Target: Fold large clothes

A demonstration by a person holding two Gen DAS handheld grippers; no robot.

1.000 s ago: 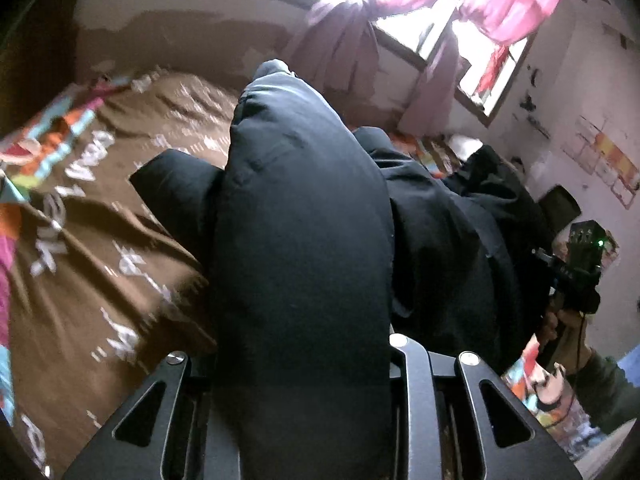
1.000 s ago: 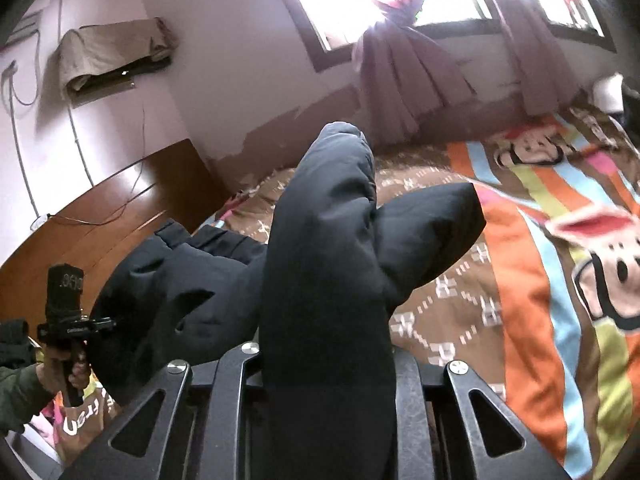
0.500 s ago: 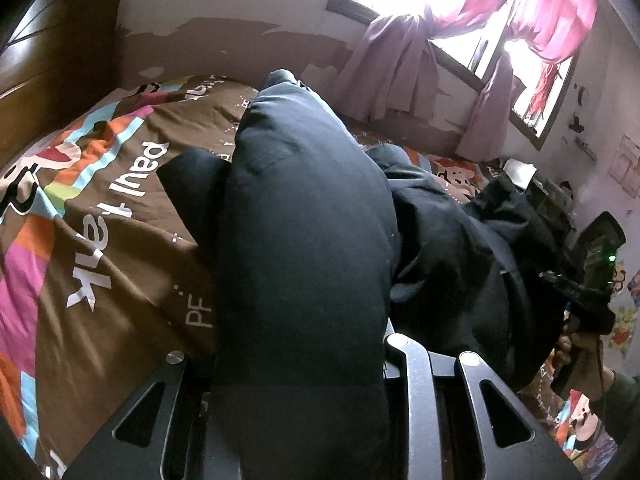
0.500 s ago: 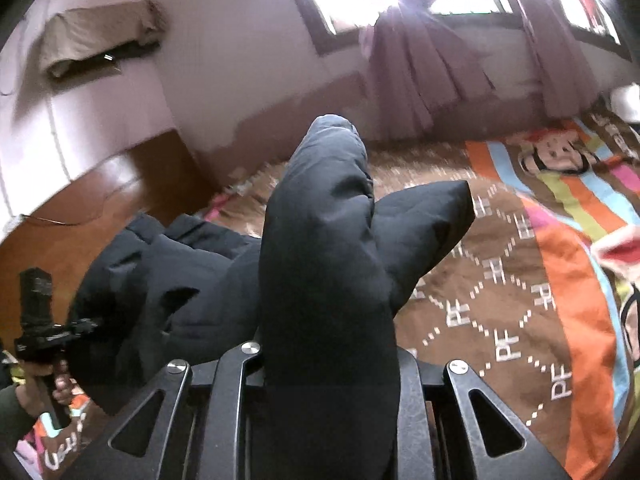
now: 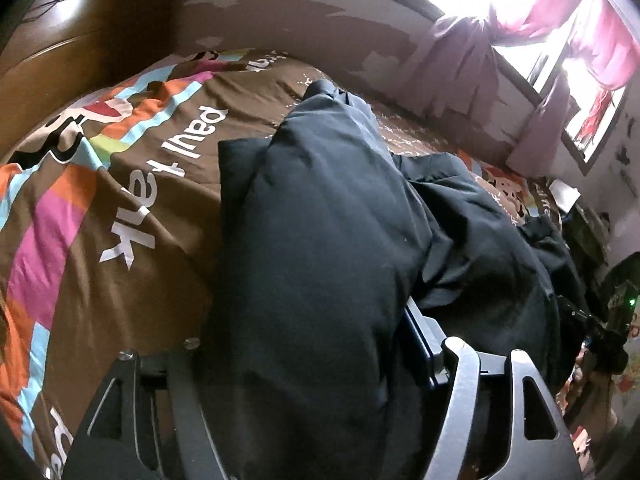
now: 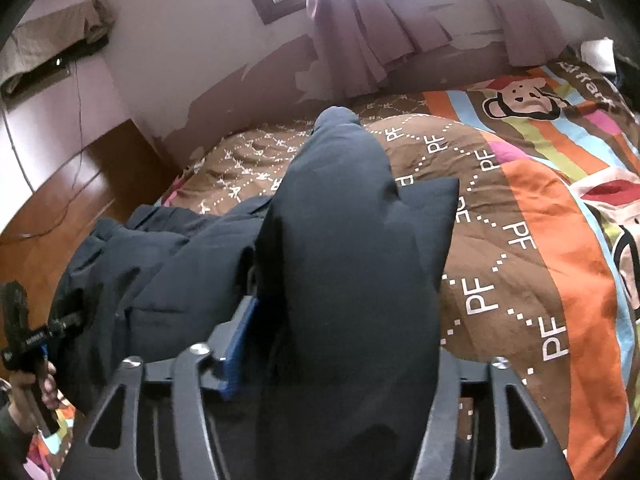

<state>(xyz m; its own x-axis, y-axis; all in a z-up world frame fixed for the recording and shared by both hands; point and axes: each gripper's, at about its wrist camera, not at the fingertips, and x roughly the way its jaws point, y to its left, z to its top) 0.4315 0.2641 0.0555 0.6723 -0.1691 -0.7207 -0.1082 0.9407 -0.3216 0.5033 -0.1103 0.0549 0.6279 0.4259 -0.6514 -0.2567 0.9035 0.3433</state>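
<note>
A large black padded jacket (image 5: pixel 320 248) hangs between my two grippers above the bed. My left gripper (image 5: pixel 316 360) is shut on one end of it; the fabric bulges forward over the fingers and hides the tips. My right gripper (image 6: pixel 340 344) is shut on the other end of the jacket (image 6: pixel 352 240), with a blue pad (image 6: pixel 240 344) showing at the left finger. The rest of the jacket sags between them toward the bedspread. The right gripper shows at the right edge of the left wrist view (image 5: pixel 608 336), the left gripper at the left edge of the right wrist view (image 6: pixel 28 336).
The bed has a brown and striped cartoon bedspread (image 5: pixel 120 200) (image 6: pixel 520 240). A wooden headboard (image 5: pixel 60 40) stands at one end. A wall with peeling paint and a window with purple curtains (image 6: pixel 360 40) runs behind the bed.
Both grippers have tilted down and come closer to the bed, still holding the jacket. More bedspread and less window show in both views.
</note>
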